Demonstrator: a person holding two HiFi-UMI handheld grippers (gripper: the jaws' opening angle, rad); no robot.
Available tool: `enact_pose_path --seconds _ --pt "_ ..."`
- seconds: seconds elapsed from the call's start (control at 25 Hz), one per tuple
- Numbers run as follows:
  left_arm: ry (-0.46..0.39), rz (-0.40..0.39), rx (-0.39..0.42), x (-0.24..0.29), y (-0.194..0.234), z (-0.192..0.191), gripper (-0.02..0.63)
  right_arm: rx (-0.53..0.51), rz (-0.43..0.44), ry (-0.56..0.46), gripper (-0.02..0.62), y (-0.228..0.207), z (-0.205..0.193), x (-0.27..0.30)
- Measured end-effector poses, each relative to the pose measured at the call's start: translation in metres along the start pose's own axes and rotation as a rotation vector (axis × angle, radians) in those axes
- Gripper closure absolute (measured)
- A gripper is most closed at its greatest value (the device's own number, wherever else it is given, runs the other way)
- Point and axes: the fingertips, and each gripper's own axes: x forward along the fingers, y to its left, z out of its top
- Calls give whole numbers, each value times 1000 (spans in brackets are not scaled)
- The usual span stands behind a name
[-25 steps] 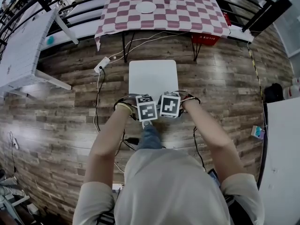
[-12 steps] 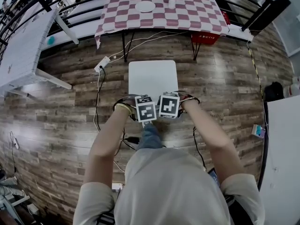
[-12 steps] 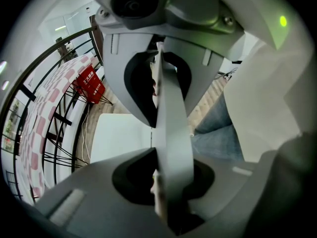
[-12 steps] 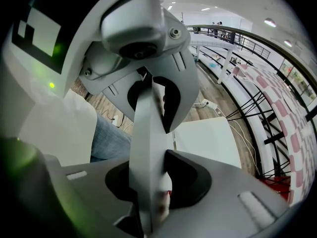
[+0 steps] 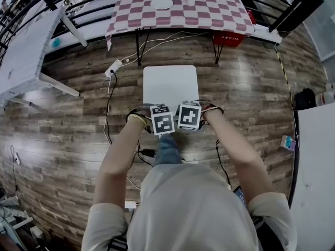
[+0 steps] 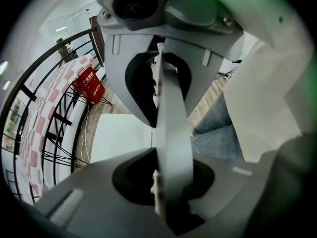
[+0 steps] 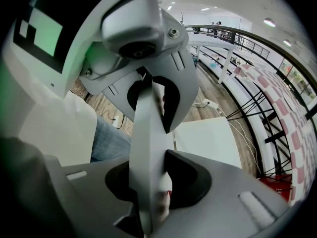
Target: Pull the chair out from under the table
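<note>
We clamp the left gripper (image 5: 160, 132) and the right gripper (image 5: 187, 126) side by side on the backrest (image 6: 172, 128), so the pull runs straight; the white chair (image 5: 170, 85) stands already clear of the checkered table (image 5: 180, 12).

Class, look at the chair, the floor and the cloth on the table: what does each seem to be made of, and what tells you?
Chair: probably moulded plastic, matt white; the seat is smooth and seamless with rounded corners.
Floor: wood or wood-look laminate with a slight sheen; brown grained planks with staggered joints.
Tablecloth: likely woven fabric or vinyl; red-and-white checks, with one corner hanging limp.
</note>
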Motion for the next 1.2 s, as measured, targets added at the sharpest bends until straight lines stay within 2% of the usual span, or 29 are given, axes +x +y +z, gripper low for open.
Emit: enact_pose_path --seconds 0.28,0.68,0.92,1.2 --pt "1 -3 9 1 -15 0 526 11 -7 44 500 13 -11 3" --pt "4 -5 12 3 -33 1 526 8 -1 -5 500 32 -4 6" --pt "1 0 12 3 -42 1 526 18 0 35 500 41 -12 8" --pt "3 0 12 4 -52 2 526 11 -1 5 500 52 -8 8"
